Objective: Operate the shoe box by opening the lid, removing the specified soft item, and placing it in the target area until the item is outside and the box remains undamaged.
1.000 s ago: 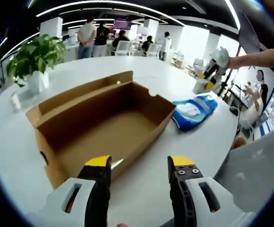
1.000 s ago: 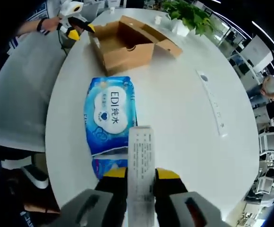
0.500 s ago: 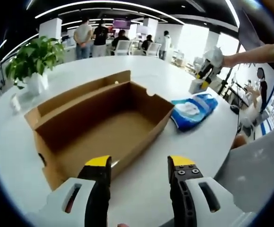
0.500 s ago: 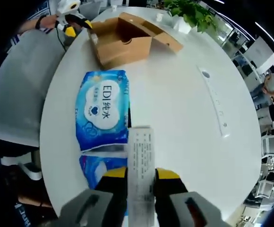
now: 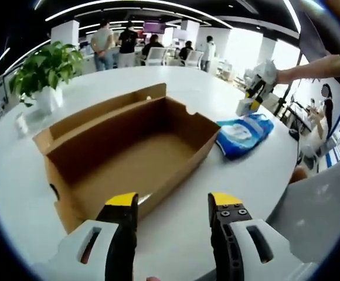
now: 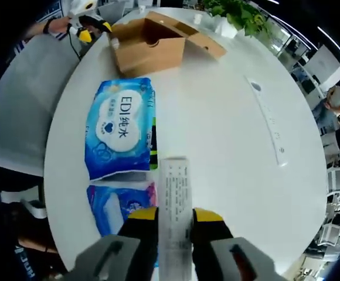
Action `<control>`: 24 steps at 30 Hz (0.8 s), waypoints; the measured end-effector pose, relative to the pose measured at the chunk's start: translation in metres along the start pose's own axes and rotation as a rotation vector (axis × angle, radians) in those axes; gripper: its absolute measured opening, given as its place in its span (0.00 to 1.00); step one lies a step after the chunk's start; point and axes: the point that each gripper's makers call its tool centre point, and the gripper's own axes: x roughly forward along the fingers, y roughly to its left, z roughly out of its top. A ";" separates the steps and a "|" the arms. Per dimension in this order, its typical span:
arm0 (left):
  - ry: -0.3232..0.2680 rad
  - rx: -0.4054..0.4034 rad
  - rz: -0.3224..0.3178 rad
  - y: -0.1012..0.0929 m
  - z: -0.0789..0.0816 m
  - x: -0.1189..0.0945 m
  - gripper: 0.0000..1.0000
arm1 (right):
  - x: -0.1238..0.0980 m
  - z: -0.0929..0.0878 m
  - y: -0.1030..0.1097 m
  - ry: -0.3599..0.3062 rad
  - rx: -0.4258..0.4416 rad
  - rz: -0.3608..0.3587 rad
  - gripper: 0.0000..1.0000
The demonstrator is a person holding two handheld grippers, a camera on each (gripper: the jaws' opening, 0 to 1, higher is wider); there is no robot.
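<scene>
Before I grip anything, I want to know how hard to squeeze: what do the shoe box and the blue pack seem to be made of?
The shoe box looks like brown corrugated cardboard: matte, with raw cut edges and folded flaps. The blue pack appears to be a soft plastic film wrapper, glossy and printed, with crinkled ends; its contents are not visible.

left gripper point(image 5: 173, 206): black jaws, yellow tips, grey slotted bodies, screws on one jaw, right gripper point(image 6: 174, 218): same yellow-tipped black jaws on grey housing, person's wrist point(image 6: 51, 27) with dark band
</scene>
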 end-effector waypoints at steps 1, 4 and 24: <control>0.000 -0.001 0.001 0.000 0.000 0.000 0.49 | 0.001 -0.001 0.000 0.000 0.001 0.002 0.17; 0.002 -0.003 0.004 0.001 -0.001 0.000 0.49 | 0.005 -0.002 0.001 -0.002 0.004 0.007 0.17; 0.003 -0.012 0.009 0.004 -0.002 -0.003 0.49 | 0.020 -0.005 0.000 -0.005 -0.010 0.031 0.17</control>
